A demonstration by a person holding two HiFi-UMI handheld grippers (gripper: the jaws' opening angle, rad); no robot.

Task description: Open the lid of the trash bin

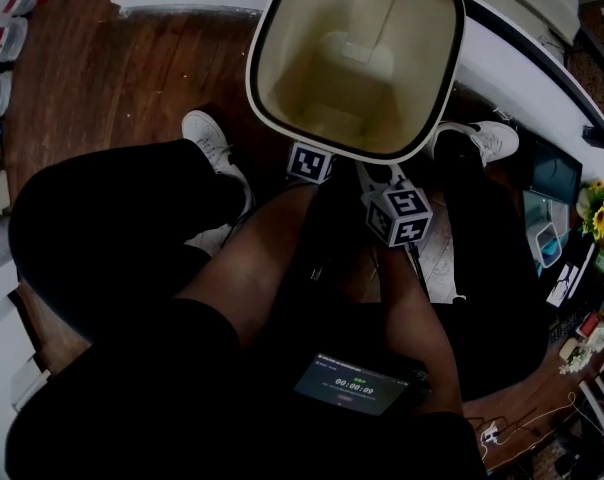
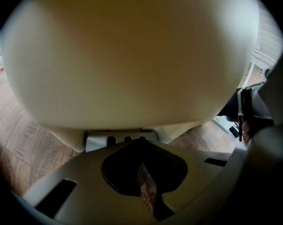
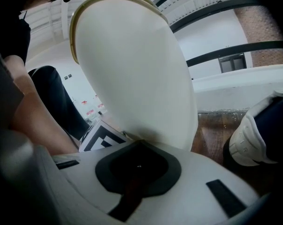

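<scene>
- Left gripper (image 2: 140,143): jaws together, tips meeting in a point, nothing between them. The tips are hard up against the cream wall of the trash bin (image 1: 304,38), which fills that gripper's view from 9 through 12 to 3 o'clock.
- Right gripper (image 3: 138,145): jaws likewise closed and empty, with the tips at the foot of the same pale wall. The wall rises toward 12 o'clock, and a yellowish rim shows at its top.
- Key relation, head view: the bin lies at 12 o'clock from both grippers, between the person's knees. Its long axis looks upright, so the camera looks down it into a dark-rimmed mouth.
- Left gripper's marker cube (image 1: 310,163) sits just under the near rim, at about 6 o'clock of the mouth. Right gripper's marker cube (image 1: 398,216) sits further back toward 5 o'clock. Left judged the nearer.
- Lid: no separate lid can be made out. The mouth shows its inside, so the lid is probably already up or off.
- Count: one bin, two grippers, two cubes, two white shoes plainly seen (image 1: 208,136) (image 1: 482,138), one timer screen (image 1: 350,384) on the lap.
</scene>
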